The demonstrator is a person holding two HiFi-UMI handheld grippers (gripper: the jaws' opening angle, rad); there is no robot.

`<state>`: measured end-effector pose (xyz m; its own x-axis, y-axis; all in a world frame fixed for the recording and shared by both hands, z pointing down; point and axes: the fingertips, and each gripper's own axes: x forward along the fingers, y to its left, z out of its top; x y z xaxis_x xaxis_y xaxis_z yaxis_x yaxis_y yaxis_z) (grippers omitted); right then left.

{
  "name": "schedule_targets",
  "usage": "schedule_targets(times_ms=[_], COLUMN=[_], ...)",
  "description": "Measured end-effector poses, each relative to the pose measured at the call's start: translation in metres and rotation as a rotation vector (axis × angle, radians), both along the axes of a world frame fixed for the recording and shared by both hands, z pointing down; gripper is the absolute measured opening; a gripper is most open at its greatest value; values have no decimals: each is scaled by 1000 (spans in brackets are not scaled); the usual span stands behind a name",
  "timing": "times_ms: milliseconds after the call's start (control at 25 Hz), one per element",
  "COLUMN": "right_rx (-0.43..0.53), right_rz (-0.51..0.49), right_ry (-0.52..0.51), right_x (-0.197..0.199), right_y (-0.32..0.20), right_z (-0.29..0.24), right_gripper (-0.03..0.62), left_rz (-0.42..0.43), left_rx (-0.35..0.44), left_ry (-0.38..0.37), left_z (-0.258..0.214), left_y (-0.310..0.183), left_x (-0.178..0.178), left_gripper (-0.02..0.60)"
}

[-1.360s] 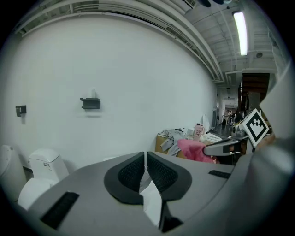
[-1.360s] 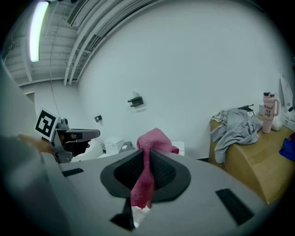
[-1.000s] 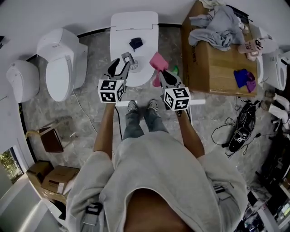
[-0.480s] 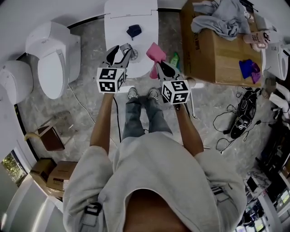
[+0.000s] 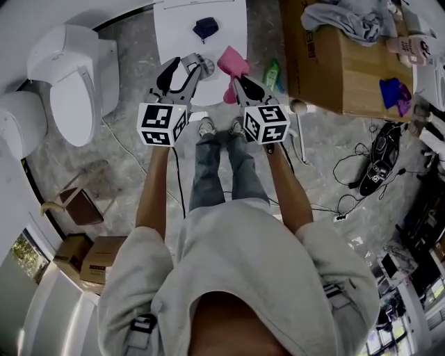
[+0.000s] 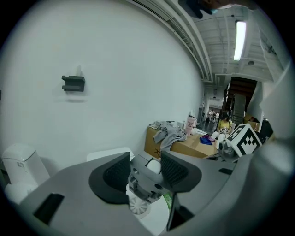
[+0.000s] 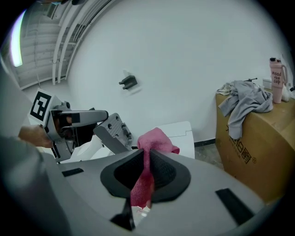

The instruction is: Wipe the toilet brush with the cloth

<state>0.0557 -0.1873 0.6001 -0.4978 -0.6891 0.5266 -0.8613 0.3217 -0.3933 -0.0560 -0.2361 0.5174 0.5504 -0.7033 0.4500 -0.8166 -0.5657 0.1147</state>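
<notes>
A test or storage space rather than a home bathroom is suggested by several toilets (image 5: 69, 83) lined up on a stone-patterned floor (image 5: 132, 160), a big cardboard box (image 5: 334, 76) at the right, loose cables (image 5: 358, 170), and a strip light (image 6: 239, 40) under an open ceiling.

Box (image 5: 334, 66) right of toilet (image 5: 177, 24), clothes (image 5: 344, 17) on box

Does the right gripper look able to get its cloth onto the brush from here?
Probably yes: the right gripper, shut on the pink cloth, sits close beside the gray brush above the toilet, with only open air between them.
</notes>
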Motion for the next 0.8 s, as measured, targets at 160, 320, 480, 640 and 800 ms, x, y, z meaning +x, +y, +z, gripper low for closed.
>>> schedule_targets(times_ms=[160, 320, 480, 640, 800], right_rx=[-14, -31, -44, -55, -66], right_rz=[-8, -21, -33, -68, -112], right_ry=[-15, -34, -54, -89, -107], right_x=[-14, -28, -42, -64, -86], right_y=[-7, -15, -21, -25, -24], right_z=[16, 30, 40, 47, 55], right_gripper=[60, 60, 60, 60, 60], left_rz=[9, 15, 27, 33, 46], left_rx=[22, 38, 59, 65, 62], left_ry=[12, 23, 28, 47, 52], left_z=[-1, -4, -6, -7, -8], left_y=[0, 0, 1, 0, -1], left_x=[0, 0, 2, 1, 1], left_gripper=[218, 218, 218, 218, 218])
